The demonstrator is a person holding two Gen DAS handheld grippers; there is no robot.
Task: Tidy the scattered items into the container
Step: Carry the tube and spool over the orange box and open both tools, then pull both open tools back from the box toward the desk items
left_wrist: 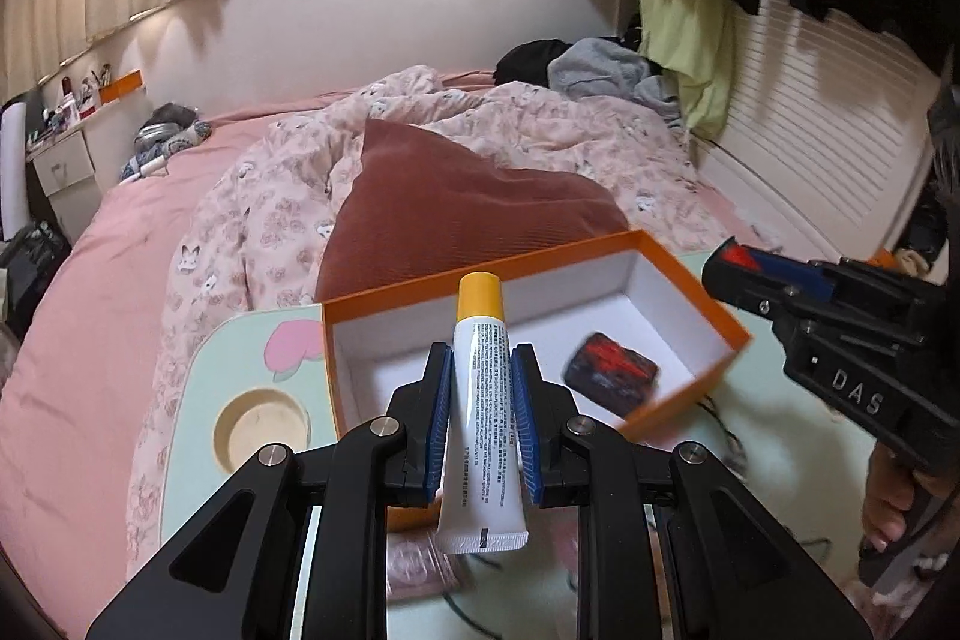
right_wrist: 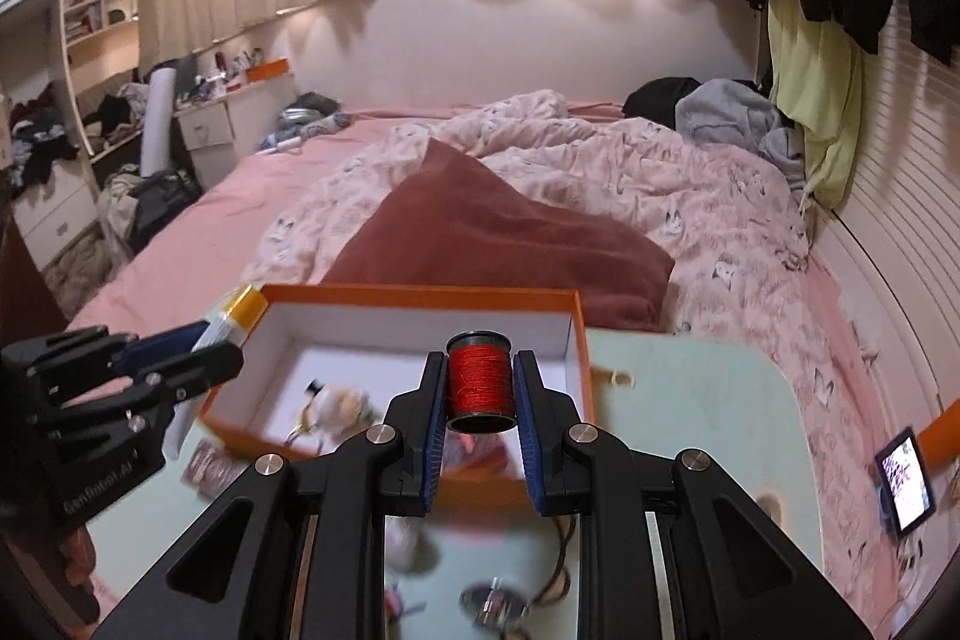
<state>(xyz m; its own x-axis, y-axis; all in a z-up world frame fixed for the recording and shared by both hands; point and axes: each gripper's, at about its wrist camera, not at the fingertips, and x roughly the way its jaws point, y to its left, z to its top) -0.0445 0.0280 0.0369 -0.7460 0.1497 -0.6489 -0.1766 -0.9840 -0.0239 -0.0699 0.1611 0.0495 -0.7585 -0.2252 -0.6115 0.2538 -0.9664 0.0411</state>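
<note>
An open orange box (left_wrist: 684,274) with a white inside sits on a pale green tray table (left_wrist: 240,364). A dark red-and-black item (left_wrist: 609,370) lies in it. My left gripper (left_wrist: 480,367) is shut on a white tube with a yellow cap (left_wrist: 480,400), held above the box's near wall. My right gripper (right_wrist: 480,373) is shut on a spool of red thread (right_wrist: 480,382), above the box (right_wrist: 420,295). A small figure (right_wrist: 333,406) lies blurred in the box. Each gripper shows in the other's view: the right (left_wrist: 732,268), the left (right_wrist: 204,340).
The tray table (right_wrist: 690,400) stands on a bed with a pink floral duvet (right_wrist: 600,172) and a dark red cushion (right_wrist: 492,232). Small loose items (right_wrist: 210,463) and a cable (right_wrist: 558,580) lie on the table near me. A tablet (right_wrist: 906,484) lies at the right.
</note>
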